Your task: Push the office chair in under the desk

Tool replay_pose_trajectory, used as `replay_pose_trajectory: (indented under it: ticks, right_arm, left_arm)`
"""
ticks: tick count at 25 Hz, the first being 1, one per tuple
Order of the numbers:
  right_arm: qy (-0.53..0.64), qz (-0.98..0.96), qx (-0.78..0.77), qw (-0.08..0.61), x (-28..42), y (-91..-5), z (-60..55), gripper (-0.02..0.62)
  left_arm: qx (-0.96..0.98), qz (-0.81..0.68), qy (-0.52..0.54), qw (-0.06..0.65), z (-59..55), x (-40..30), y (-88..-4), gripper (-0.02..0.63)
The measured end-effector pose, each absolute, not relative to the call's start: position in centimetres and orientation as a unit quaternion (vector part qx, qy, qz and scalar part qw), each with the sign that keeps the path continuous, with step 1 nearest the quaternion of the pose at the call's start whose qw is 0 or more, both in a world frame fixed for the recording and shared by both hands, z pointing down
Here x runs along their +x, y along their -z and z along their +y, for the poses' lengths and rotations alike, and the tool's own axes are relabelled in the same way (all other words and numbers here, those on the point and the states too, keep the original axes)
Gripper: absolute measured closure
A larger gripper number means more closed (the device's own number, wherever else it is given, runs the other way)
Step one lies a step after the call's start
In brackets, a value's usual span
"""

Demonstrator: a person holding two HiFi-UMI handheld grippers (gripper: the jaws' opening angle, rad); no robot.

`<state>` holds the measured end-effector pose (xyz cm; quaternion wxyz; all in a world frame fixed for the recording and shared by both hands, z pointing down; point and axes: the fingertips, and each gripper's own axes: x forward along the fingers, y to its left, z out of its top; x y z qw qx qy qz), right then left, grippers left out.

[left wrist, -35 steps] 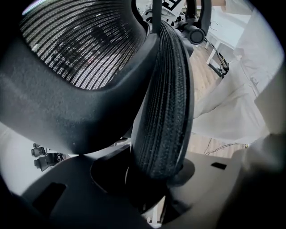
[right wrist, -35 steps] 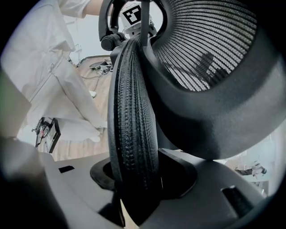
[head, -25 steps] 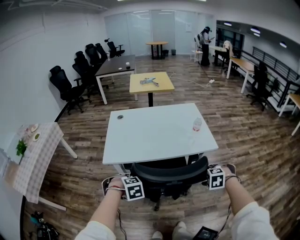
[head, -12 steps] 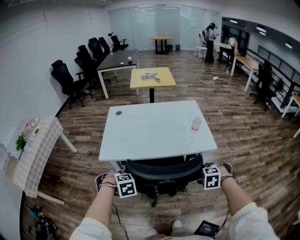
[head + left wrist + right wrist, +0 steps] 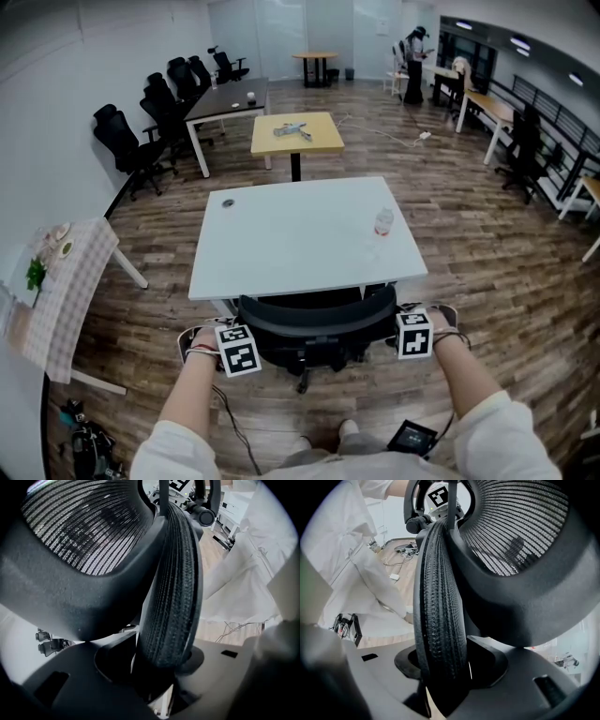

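Note:
A black mesh office chair [image 5: 314,330] stands at the near edge of the white desk [image 5: 300,234], its seat hidden under the top. My left gripper [image 5: 236,345] is shut on the left end of the backrest's top rim, my right gripper [image 5: 413,333] on the right end. In the left gripper view the padded rim [image 5: 173,583] runs down into the left gripper [image 5: 159,667] and fills the space between the jaws. The right gripper view mirrors this: the rim [image 5: 440,597] is wedged in the right gripper [image 5: 445,677]. Both grippers point steeply down.
A water bottle [image 5: 382,221] stands on the desk's right side, with a small round grommet [image 5: 228,202] at its far left. A yellow table [image 5: 295,134] lies beyond, black chairs [image 5: 141,131] line the left wall, a cloth-covered table [image 5: 61,291] is at left. A device [image 5: 412,437] lies on the floor.
The head view has shifted, so desk and chair sit a little higher in the picture. Both grippers stay on the backrest, and the chair keeps its place against the desk.

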<state>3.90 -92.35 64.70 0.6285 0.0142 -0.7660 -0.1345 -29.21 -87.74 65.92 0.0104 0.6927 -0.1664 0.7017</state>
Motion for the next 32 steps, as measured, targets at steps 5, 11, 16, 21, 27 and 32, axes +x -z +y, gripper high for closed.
replay_pose_trajectory:
  ticks: [5, 11, 16, 21, 27, 32]
  right_arm:
    - [0.123, -0.766, 0.033, 0.630, 4.2, -65.0, -92.8, 0.373]
    - [0.134, -0.775, 0.065, 0.614, 3.4, -62.9, -93.3, 0.354]
    - [0.146, -0.780, 0.094, 0.601, 3.7, -61.3, -93.4, 0.354]
    - [0.123, -0.796, 0.133, 0.577, 3.9, -61.1, -93.0, 0.354]
    - [0.105, -0.804, 0.127, 0.571, 4.0, -60.0, -92.7, 0.354]
    - [0.065, -0.846, 0.144, 0.509, 2.9, -57.1, -91.6, 0.354]
  left_arm:
    - [0.699, -0.191, -0.689, 0.002, -88.4, -29.3, -65.4, 0.408]
    - [0.698, -0.253, -0.667, -0.052, -89.3, -29.1, -64.5, 0.383]
    - [0.705, -0.310, -0.633, -0.079, -90.1, -28.8, -63.5, 0.370]
    - [0.711, -0.332, -0.612, -0.097, -90.0, -28.5, -62.2, 0.360]
    - [0.729, -0.324, -0.596, -0.086, -88.8, -28.2, -60.5, 0.350]
    - [0.779, -0.356, -0.514, -0.052, -87.3, -27.0, -57.6, 0.351]
